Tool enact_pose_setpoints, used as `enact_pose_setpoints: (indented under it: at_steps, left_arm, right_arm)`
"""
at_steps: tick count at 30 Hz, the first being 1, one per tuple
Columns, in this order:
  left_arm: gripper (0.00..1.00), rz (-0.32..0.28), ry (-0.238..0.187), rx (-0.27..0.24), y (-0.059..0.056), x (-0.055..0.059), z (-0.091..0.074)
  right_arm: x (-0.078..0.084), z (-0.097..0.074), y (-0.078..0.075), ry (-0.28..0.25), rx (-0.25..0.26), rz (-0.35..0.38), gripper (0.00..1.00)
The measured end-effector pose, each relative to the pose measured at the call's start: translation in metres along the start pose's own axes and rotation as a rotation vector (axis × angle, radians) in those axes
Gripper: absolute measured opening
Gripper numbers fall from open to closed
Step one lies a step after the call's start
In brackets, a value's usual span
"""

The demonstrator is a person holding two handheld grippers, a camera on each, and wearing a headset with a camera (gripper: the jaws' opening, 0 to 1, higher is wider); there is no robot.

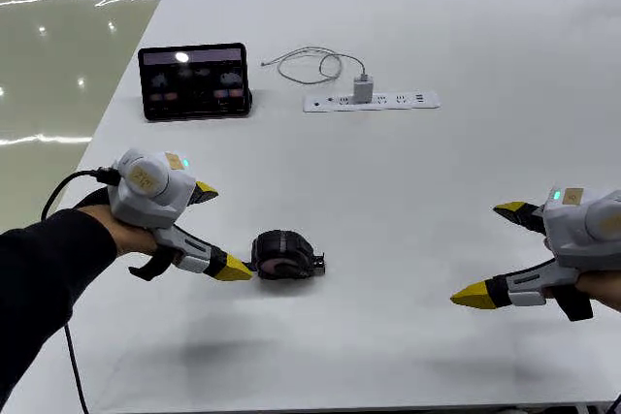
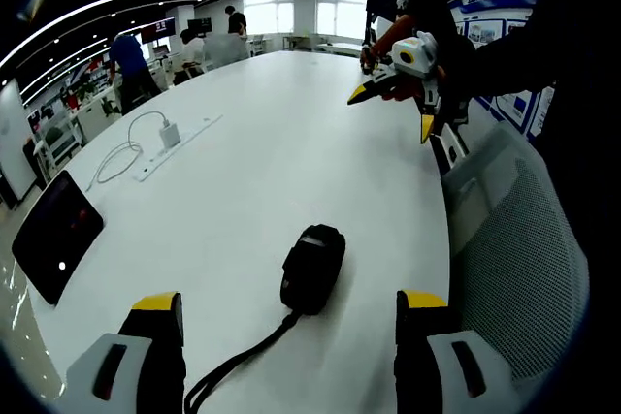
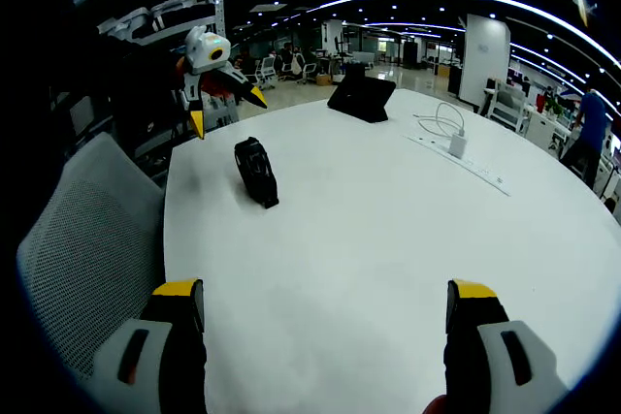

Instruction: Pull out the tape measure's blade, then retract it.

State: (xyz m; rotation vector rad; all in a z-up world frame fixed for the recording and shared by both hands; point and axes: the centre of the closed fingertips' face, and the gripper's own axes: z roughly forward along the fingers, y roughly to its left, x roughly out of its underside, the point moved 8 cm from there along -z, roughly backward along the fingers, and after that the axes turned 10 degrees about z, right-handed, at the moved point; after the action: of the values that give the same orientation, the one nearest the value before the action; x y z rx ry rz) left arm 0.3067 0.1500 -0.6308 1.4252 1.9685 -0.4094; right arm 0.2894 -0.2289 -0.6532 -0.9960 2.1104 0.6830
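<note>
A dark tablet (image 1: 194, 81) stands propped at the far left of the white tabletop (image 1: 388, 191), its screen lit. Nearer the person, the left gripper (image 1: 221, 231) hangs low over the surface, held by a hand in a black sleeve, its yellow-tipped fingers (image 2: 155, 322) spread wide apart and clamped on nothing. The black tape measure (image 1: 284, 255) lies on the tabletop just ahead of it, beside the lower fingertip in the head view (whether the two touch I cannot tell). In the left gripper view the case sits between and beyond the fingers, with its black strap trailing back toward the gripper. A small tab juts from the case's right end. Farther back, near the middle, a white power strip (image 1: 372, 101) lies flat with a white charger (image 1: 362, 90) plugged in and a coiled cable (image 1: 309, 65) beside it. At the right edge the right gripper (image 1: 491, 251) hovers well apart from the tape measure, its fingers also spread open and holding nothing.
</note>
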Motion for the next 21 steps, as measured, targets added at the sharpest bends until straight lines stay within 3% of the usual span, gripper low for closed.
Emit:
enact_pose_setpoints:
  at_steps: [10,21]
  left_arm:
    - [0.78,0.074,0.030,0.066,-0.002,-0.013,0.022]
    - [0.67,0.199,0.124,0.127,-0.007,-0.016,0.046]
  right_arm:
    - [-0.017,0.020,0.004,0.010,-0.050,-0.047,0.99]
    - [-0.031,0.043,0.010,0.019,-0.110,-0.099,0.99]
